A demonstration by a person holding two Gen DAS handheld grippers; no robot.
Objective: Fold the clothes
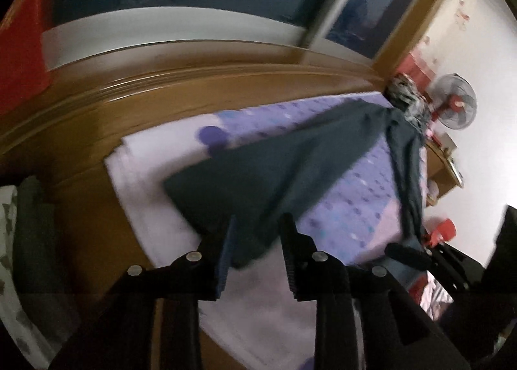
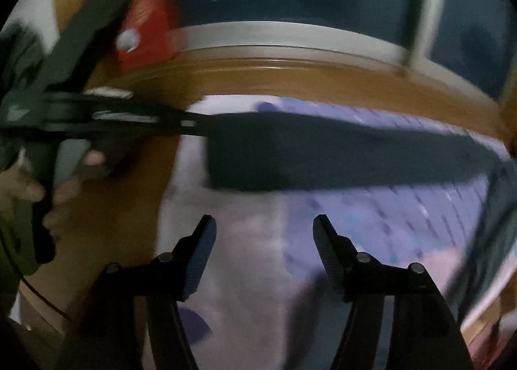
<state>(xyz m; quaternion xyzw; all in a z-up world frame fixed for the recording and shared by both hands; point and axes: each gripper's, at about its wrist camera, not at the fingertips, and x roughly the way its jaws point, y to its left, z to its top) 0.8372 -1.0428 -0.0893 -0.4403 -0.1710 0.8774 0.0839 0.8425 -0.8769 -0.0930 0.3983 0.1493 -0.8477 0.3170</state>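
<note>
The dark garment (image 1: 290, 163) lies stretched across the purple patterned bedsheet (image 1: 349, 195), running from the centre of the left wrist view towards the upper right, where it bunches near a heap of other clothes (image 1: 405, 95). The left gripper (image 1: 257, 224), at the lower centre of that view, stands parted, with a fold of the garment lying between its fingers; blur prevents confirming any pad contact, so the cloth appears released rather than pinched. In the right wrist view the right gripper (image 2: 265, 224) is spread wide at the lower centre with only bedsheet between its fingers, and the garment forms a dark band across the middle of the frame, apart from the tips. Both views are heavily blurred. Risk assessment: the garment looks laid but not squared, and its far end trails towards the bed's edge at the right of the left wrist view, so its weight could drag the cloth out of line. The loose fold between the left fingers could snag on withdrawal and spoil the lay.
</note>
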